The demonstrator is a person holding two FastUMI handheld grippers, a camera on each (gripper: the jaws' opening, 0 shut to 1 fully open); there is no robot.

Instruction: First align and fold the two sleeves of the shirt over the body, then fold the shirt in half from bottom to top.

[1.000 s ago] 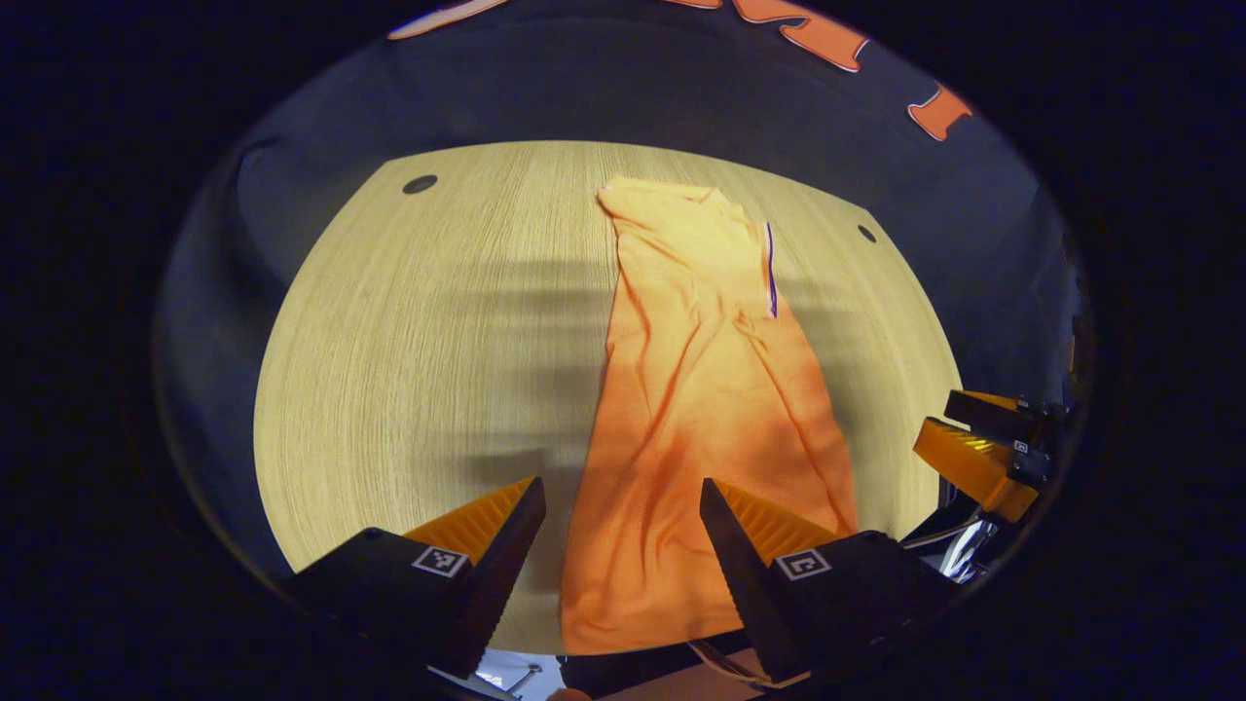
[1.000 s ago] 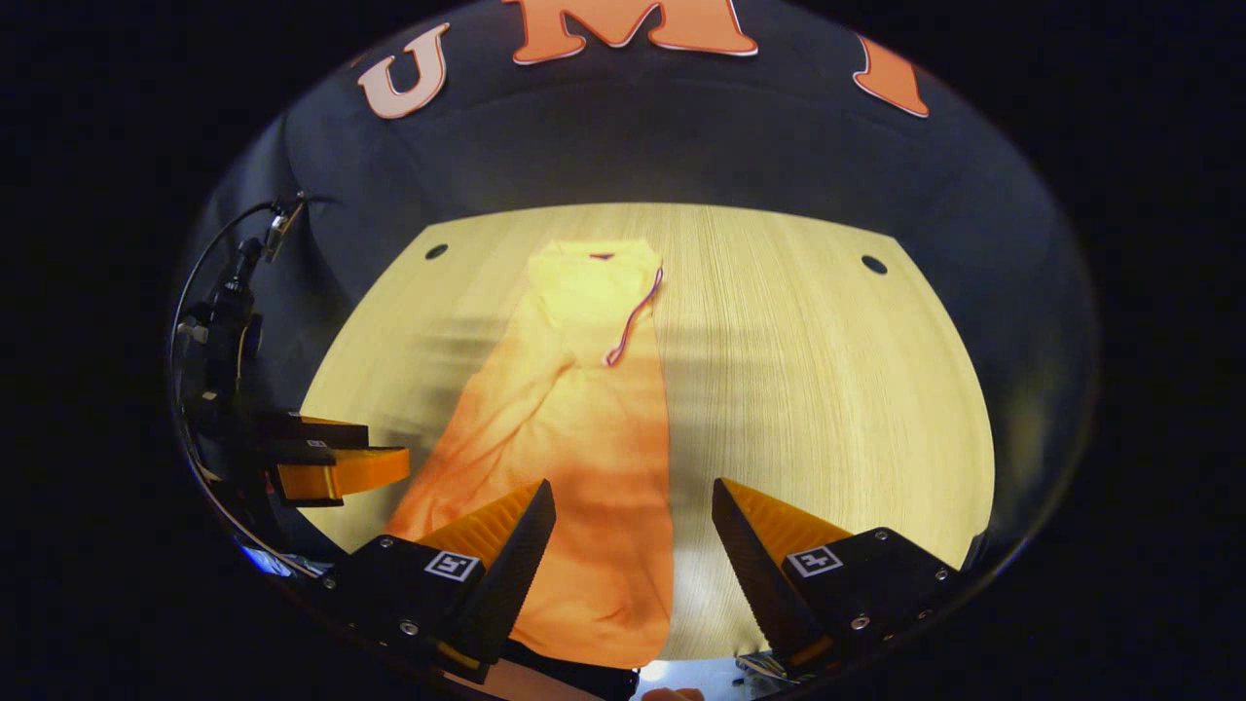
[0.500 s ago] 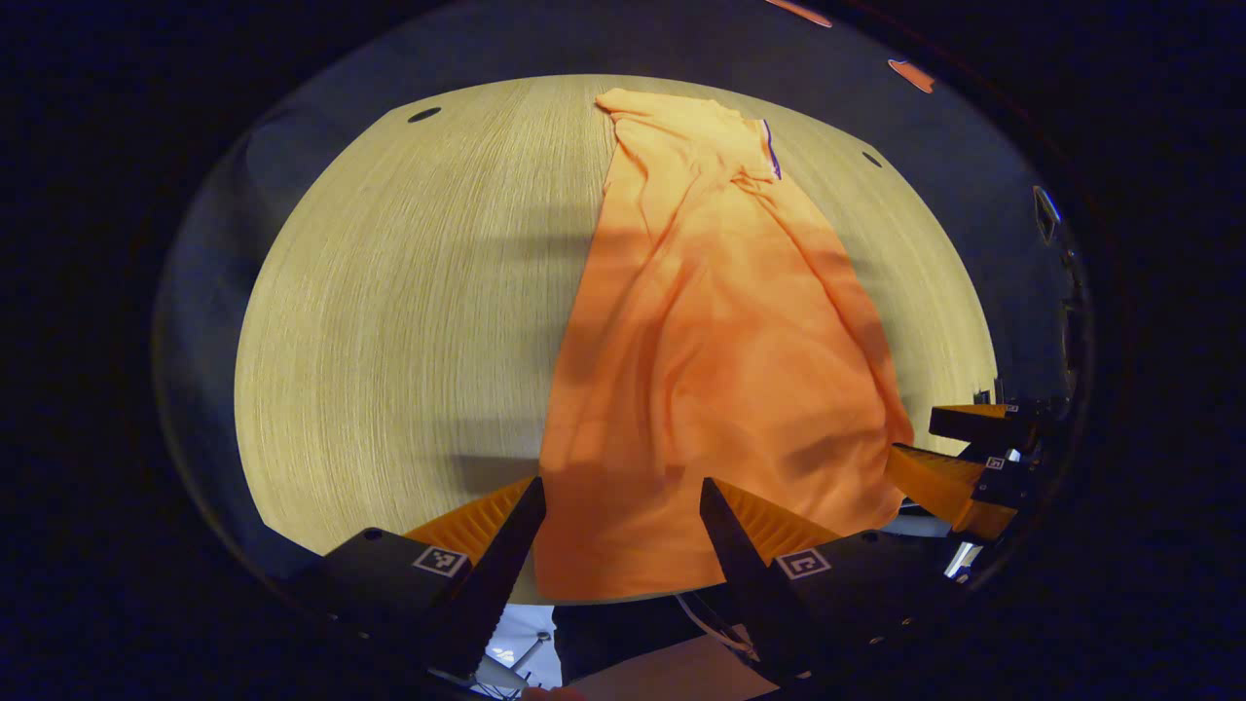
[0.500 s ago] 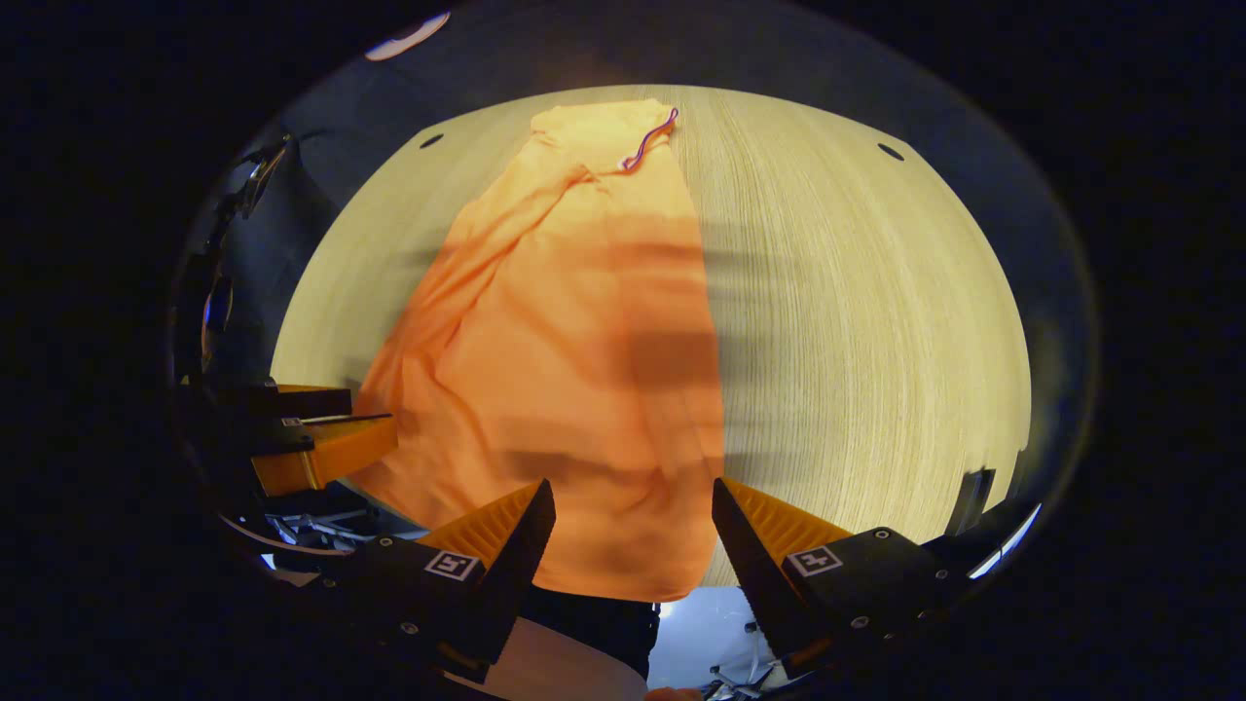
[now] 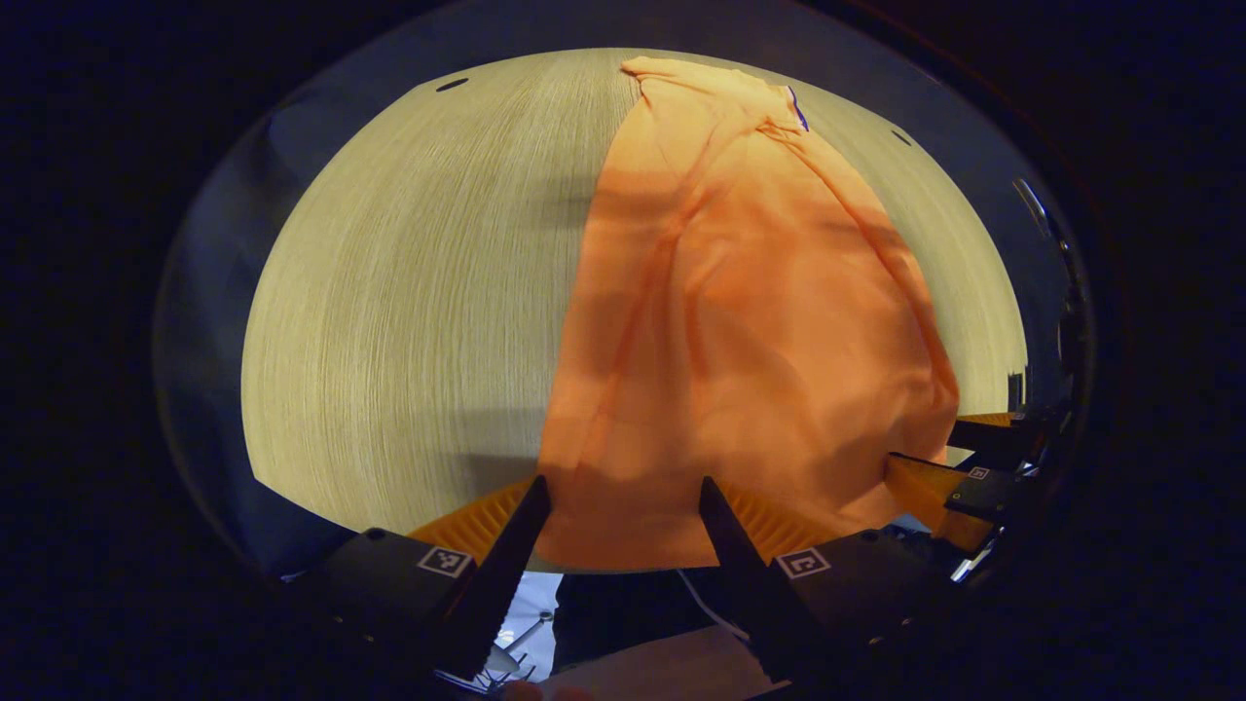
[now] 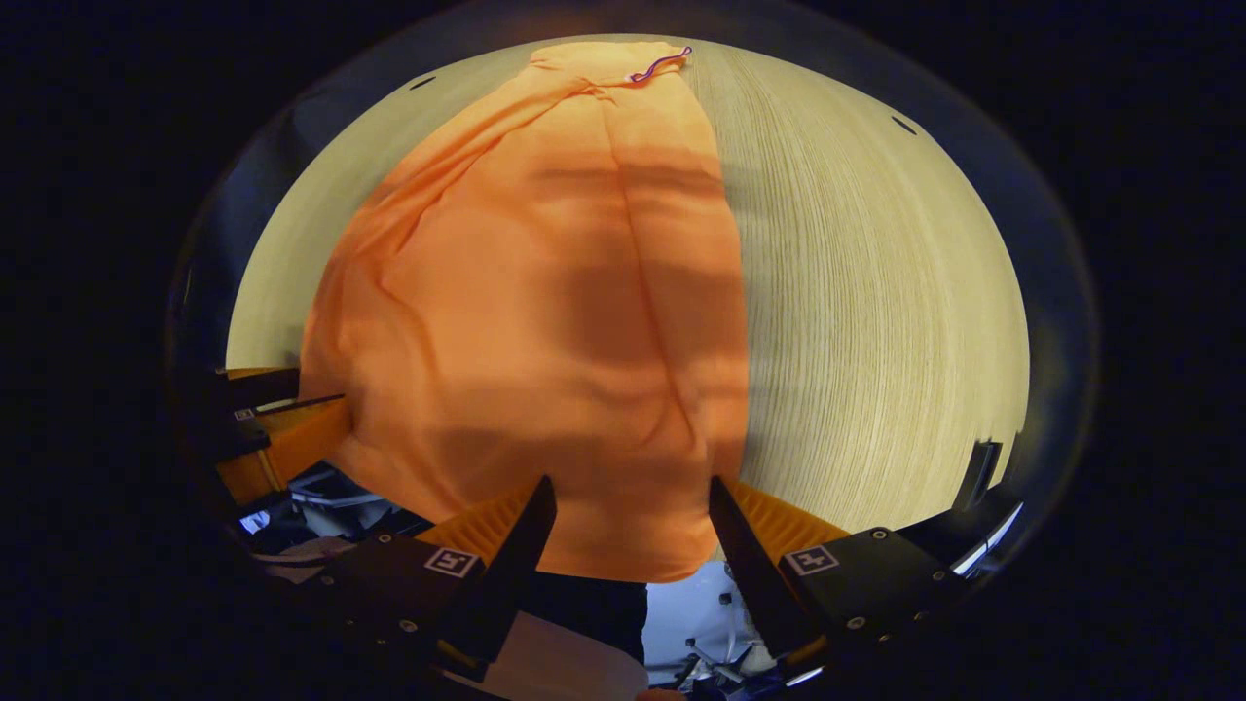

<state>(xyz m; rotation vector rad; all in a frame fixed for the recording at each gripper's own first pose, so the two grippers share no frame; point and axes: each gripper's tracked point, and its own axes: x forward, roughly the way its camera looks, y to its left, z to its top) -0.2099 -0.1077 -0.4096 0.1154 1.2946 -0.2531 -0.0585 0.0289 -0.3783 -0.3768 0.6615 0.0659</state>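
Bare wooden table lies left of the orange shirt, a long strip whose hem reaches the near table edge. Left gripper and right gripper hang over that hem, jaws open, gripping nothing. Bare table right of shirt too.

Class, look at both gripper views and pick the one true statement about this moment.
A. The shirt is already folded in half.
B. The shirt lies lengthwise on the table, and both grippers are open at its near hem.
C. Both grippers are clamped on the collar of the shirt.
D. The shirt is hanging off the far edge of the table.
B: the shirt lies long on the table, with left gripper and right gripper open at its near hem.
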